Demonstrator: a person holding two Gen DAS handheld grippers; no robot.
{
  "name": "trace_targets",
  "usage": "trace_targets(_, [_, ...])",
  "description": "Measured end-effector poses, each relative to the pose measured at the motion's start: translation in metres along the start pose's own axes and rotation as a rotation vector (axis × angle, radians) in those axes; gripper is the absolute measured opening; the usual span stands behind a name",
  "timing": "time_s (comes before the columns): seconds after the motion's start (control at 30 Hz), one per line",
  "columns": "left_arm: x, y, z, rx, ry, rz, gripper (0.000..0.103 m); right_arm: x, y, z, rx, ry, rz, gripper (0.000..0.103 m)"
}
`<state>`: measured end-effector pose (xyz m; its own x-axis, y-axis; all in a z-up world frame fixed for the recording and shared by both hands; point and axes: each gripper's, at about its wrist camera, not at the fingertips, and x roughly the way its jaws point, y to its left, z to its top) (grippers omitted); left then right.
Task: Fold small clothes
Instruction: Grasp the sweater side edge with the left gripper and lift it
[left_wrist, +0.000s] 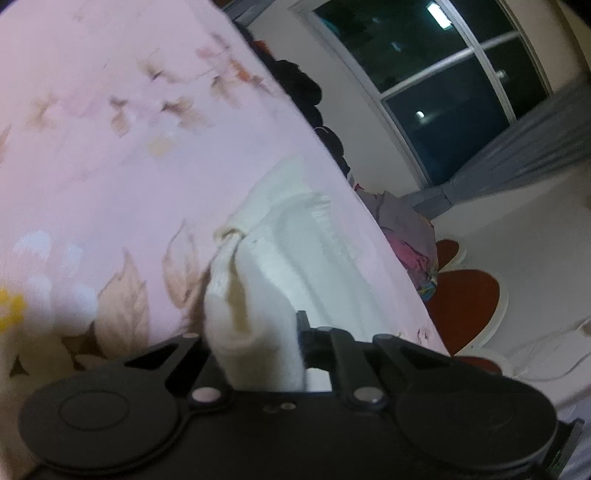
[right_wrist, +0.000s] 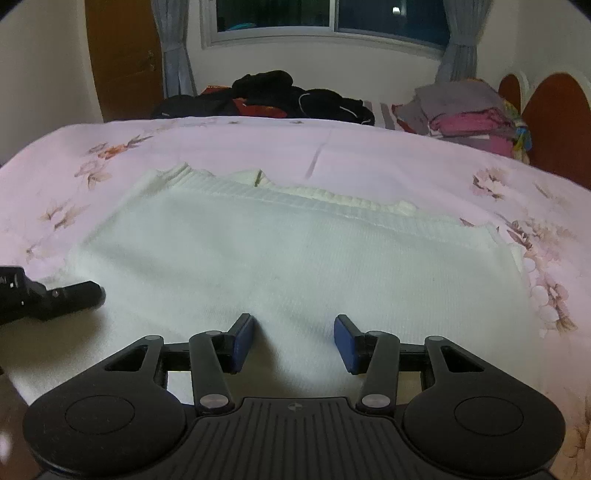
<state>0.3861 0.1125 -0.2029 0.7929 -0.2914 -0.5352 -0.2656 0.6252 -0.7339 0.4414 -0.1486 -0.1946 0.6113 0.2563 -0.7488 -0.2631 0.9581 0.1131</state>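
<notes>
Left gripper (left_wrist: 258, 354) jaws clamp the white sweater (right_wrist: 280, 251) (bunched); right gripper (right_wrist: 293, 341) jaws gape, empty.

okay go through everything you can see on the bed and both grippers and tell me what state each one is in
left gripper: shut on a bunched edge of the white garment.
right gripper: open, over the garment's near edge.
white garment: spread mostly flat on the bedsheet.
floral bedsheet: spread over the bed.
dark clothes pile: heaped, unfolded.
folded clothes stack: folded, stacked.
</notes>
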Motion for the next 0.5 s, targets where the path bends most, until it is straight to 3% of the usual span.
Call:
trace_targets(0.27, [-0.005,-0.059,0.000,0.253,-0.030,0.010,0.007,-0.022,-0.017,0.002,0.067,-0.047,0.051,0.048])
trace_targets(0.5, [0.001,-0.128,-0.030,0.482,0.009,-0.070,0.007,-0.054,-0.060,0.000,0.158,-0.096,0.038,0.048])
